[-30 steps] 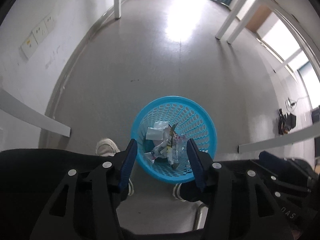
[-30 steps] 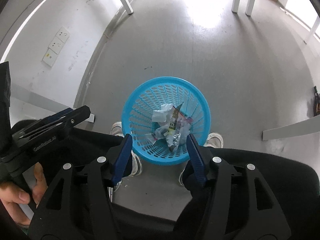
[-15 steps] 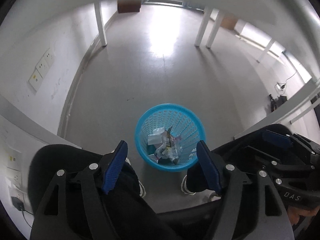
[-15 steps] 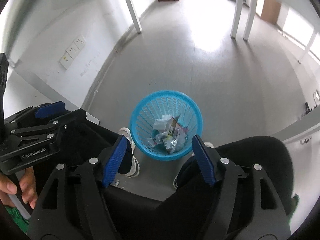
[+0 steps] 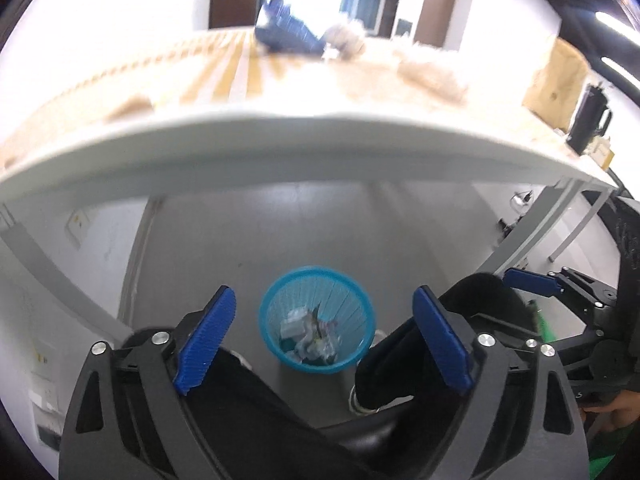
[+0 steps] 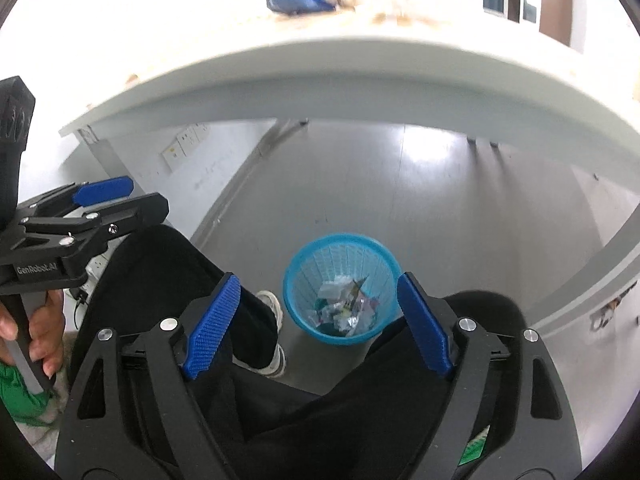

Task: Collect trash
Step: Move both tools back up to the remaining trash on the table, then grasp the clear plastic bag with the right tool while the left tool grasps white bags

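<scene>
basket (image 5: 316, 280): blue plastic lattice, slightly glossy | trash (image 5: 310, 334): crumpled paper and shiny foil wrappers | left gripper (image 5: 322, 338): matt black plastic, ribbed blue pads (image 5: 206, 340), bright metal screws | floor (image 6: 360, 184): smooth grey, glossy | worktop (image 5: 280, 76): pale wood grain, smooth white edge

A blue mesh bin (image 5: 317, 316) stands upright on the floor, crumpled wrappers (image 5: 310, 334) piled inside.
</scene>
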A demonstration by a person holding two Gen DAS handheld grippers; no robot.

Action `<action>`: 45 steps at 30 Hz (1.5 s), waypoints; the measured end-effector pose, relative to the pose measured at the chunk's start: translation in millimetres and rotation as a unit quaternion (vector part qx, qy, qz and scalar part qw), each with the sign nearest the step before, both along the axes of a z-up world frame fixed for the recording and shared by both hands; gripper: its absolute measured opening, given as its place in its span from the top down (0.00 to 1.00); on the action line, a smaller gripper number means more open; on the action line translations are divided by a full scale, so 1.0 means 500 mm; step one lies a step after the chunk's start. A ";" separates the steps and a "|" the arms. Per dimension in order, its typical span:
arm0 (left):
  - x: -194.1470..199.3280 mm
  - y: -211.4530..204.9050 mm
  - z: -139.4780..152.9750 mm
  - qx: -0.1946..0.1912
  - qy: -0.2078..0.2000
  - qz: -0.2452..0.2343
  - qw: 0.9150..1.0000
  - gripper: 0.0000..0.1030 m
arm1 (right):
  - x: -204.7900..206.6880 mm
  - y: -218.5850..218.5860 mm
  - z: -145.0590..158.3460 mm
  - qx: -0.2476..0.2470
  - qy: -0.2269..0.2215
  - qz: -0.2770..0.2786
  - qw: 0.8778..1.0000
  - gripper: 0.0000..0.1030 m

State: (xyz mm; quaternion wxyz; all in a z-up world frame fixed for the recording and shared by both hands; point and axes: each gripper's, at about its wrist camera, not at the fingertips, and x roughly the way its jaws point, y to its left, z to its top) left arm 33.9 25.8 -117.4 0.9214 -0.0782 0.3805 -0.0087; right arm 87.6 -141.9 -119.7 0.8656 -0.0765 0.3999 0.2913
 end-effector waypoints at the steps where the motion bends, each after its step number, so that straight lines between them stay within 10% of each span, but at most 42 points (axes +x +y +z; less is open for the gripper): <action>1: -0.004 -0.001 0.012 0.000 -0.009 -0.003 1.000 0.09 | -0.001 -0.004 0.016 0.004 -0.010 0.000 1.000 0.21; 22: 0.137 0.020 0.240 0.036 -0.127 -0.026 0.991 0.06 | 0.149 -0.029 0.231 0.073 -0.106 -0.047 0.991 0.09; 45: 0.391 0.021 0.250 0.036 -0.067 -0.014 0.997 0.06 | 0.356 -0.006 0.197 0.092 -0.070 -0.062 0.991 0.22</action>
